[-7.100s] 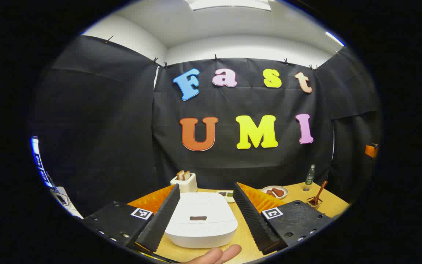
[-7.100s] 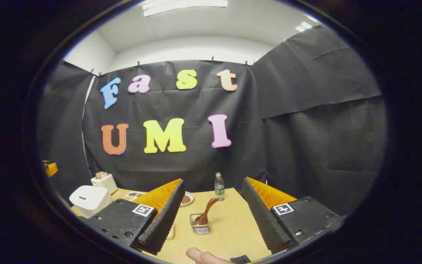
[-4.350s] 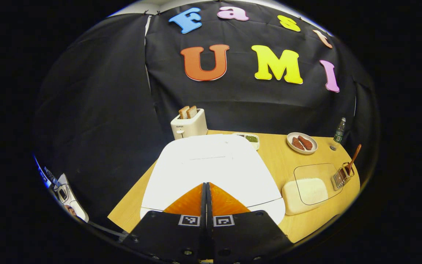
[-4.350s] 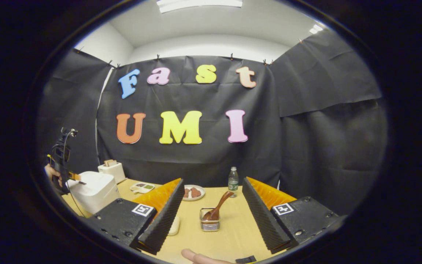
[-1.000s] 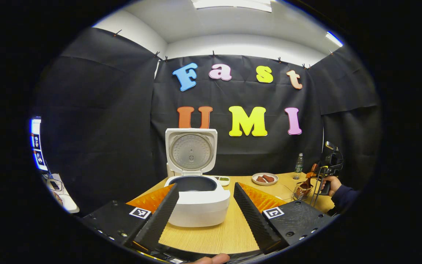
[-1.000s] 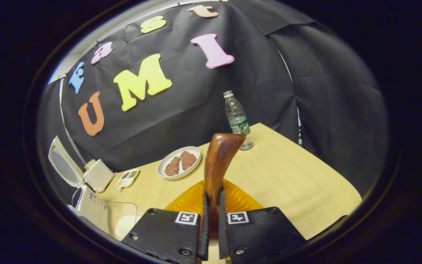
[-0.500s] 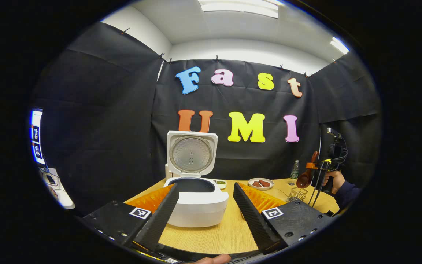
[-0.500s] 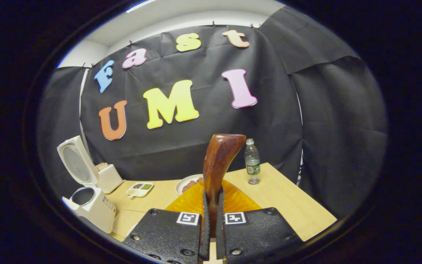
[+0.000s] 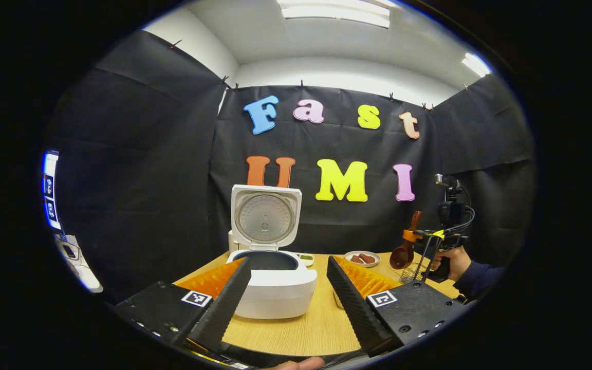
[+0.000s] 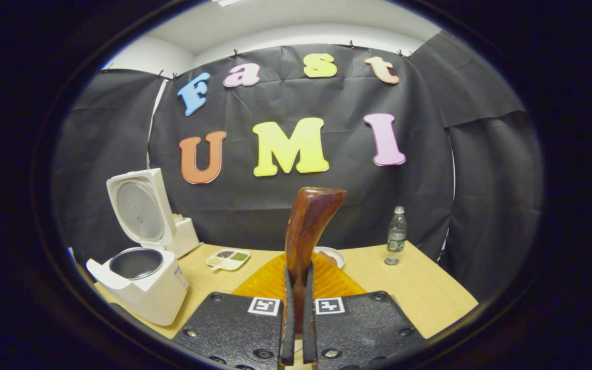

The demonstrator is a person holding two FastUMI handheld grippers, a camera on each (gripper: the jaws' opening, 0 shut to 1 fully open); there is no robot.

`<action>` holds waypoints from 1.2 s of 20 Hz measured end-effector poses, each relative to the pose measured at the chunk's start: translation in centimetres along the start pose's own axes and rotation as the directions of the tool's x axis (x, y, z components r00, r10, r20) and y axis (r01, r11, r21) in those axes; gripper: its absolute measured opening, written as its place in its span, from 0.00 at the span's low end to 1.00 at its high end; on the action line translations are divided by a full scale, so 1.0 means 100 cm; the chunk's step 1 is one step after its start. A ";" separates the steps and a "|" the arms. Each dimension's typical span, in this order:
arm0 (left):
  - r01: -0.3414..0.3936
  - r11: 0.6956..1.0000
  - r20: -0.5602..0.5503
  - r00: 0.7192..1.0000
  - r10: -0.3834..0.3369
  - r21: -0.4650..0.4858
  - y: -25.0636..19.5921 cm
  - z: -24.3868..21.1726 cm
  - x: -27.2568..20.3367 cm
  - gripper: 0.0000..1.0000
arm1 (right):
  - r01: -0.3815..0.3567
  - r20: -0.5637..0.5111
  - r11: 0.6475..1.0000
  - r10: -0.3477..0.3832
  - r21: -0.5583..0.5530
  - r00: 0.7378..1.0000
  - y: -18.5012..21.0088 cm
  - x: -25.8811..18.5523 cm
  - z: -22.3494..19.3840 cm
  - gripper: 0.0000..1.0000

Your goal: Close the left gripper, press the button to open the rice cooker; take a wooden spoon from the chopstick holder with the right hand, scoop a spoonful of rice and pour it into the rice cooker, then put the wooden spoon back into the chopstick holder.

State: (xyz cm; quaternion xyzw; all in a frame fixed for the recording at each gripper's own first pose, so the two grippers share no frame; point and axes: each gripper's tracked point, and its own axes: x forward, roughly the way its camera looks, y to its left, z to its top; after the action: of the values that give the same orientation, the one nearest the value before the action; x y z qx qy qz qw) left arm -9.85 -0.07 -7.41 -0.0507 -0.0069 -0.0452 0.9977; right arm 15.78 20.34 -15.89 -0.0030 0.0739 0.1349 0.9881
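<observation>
Wooden spoon (image 10: 306, 226) stands upright at frame centre, clamped btwn right gripper (image 10: 297, 288) fingers; rice cooker (image 10: 139, 280), lid up, lower left; left gripper (image 9: 288, 288) fingers apart, framing cooker w/o touching; hand (image 9: 450, 261) raised at right edge.

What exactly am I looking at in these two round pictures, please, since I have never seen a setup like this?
No robot here: a person holds a two-finger gripper in each hand, and a fisheye camera rides on each, looking along its fingers.

In the left gripper view, the left gripper is open and empty, facing the rice cooker, whose lid stands up. Far right is the person's hand holding the right gripper.

In the right gripper view, the right gripper is shut on the wooden spoon, whose handle sticks up between the fingers.

On the wooden table stand also a toaster, a small divided tray, a plate of brown food, a water bottle and a wire chopstick holder.
</observation>
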 end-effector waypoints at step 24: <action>-0.043 0.998 -0.036 0.998 0.042 -0.044 0.030 -0.019 -0.003 0.94 | -0.059 -0.222 0.975 0.108 0.216 0.969 0.067 0.044 -0.139 0.11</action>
State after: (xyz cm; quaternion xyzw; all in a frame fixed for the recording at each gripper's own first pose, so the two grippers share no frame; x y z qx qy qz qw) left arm -9.88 2.76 -9.57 -0.0725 0.0128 -0.0250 0.9970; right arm 16.16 27.62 -30.20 0.0877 0.2028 0.1670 0.9609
